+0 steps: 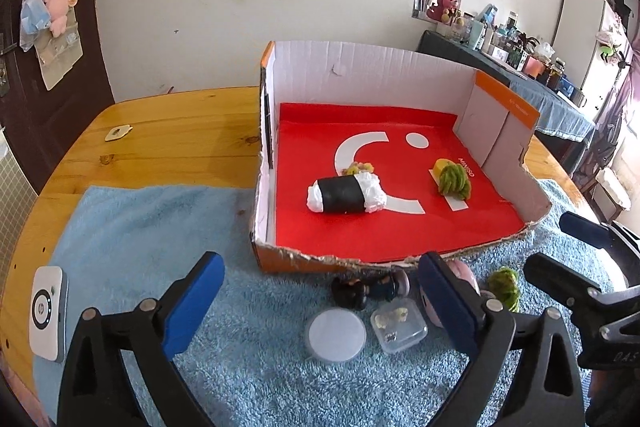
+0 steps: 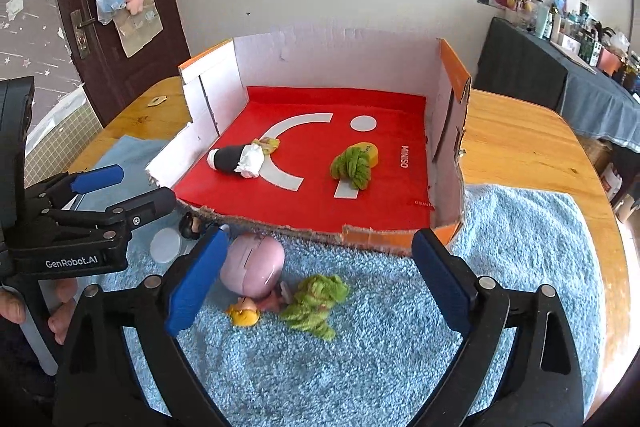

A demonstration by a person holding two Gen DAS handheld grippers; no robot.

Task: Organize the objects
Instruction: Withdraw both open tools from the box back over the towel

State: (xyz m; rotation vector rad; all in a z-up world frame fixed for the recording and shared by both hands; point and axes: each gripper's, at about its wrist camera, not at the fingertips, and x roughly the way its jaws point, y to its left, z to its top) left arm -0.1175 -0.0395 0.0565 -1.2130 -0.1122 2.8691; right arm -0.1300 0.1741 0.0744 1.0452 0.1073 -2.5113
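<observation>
An open cardboard box (image 1: pixel 360 75) (image 2: pixel 320 67) with a red lining holds a black-and-white wrapped roll (image 1: pixel 346 195) (image 2: pixel 238 159) and a green knitted piece on a yellow base (image 1: pixel 454 181) (image 2: pixel 354 161). In front of it, on the blue towel (image 1: pixel 140 227), lie dark figurines (image 1: pixel 352 293), a round white lid (image 1: pixel 337 335), a small clear plastic box (image 1: pixel 398 325), a pink egg-shaped case (image 2: pixel 252 267), a green fuzzy toy (image 2: pixel 314 301) and a yellow-haired figurine (image 2: pixel 244 313). My left gripper (image 1: pixel 322 261) (image 2: pixel 142 183) is open above the lid and figurines. My right gripper (image 2: pixel 320 235) (image 1: pixel 550 241) is open over the pink case and green toy. Neither holds anything.
The towel covers the near part of a wooden table (image 1: pixel 180 131). A white pocket device (image 1: pixel 47 313) sits at the towel's left edge, and a small tag (image 1: pixel 117 133) lies further back. A hand (image 2: pixel 60 311) grips the left tool's handle.
</observation>
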